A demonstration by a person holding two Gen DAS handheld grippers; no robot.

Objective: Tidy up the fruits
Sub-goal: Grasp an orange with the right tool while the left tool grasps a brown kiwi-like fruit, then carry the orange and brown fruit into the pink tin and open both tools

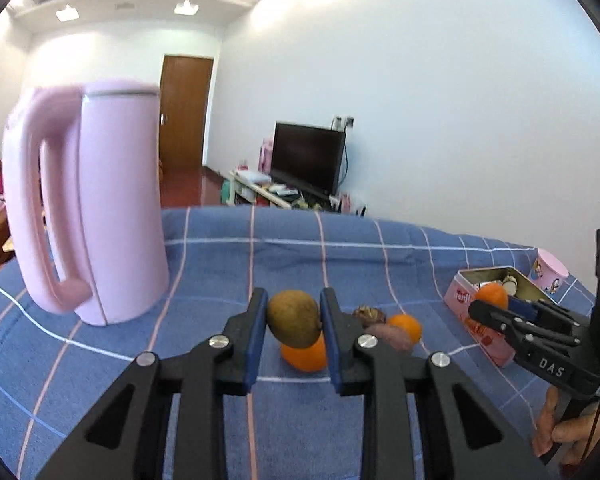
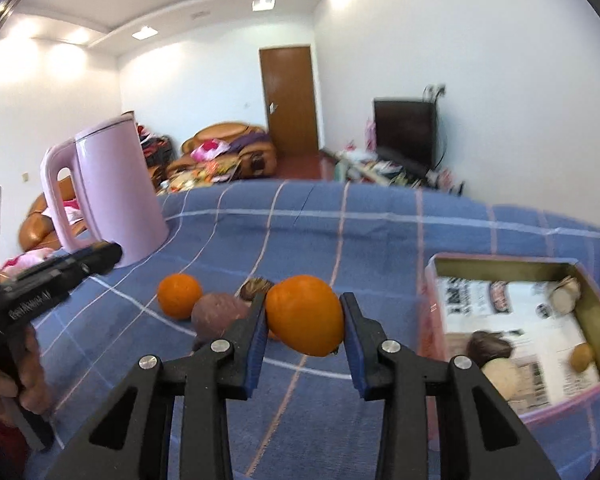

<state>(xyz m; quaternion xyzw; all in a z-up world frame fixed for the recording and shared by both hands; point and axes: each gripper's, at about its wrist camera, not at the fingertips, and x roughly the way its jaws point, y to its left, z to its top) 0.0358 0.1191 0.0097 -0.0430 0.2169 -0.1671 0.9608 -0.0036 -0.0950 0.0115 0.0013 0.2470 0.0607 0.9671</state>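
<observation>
My left gripper (image 1: 294,322) is clamped on a brown fruit (image 1: 294,319), lifted off the cloth (image 1: 220,264) above an orange (image 1: 306,354). My right gripper (image 2: 304,320) pinches another orange (image 2: 305,314), carried clear of the loose pile, beside the tin (image 2: 596,312). I reckon both go into the tin, which already holds fruit.

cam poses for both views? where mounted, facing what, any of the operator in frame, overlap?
Left wrist: on the left claw, facing across the blue checked cloth toward the TV; claw shut on a brown-green fruit; right claw and hand at right.
Right wrist: on the right claw, shut on an orange, pink tin at right; left hand at left.
Shared: pink kettle, loose fruit, tin.
</observation>
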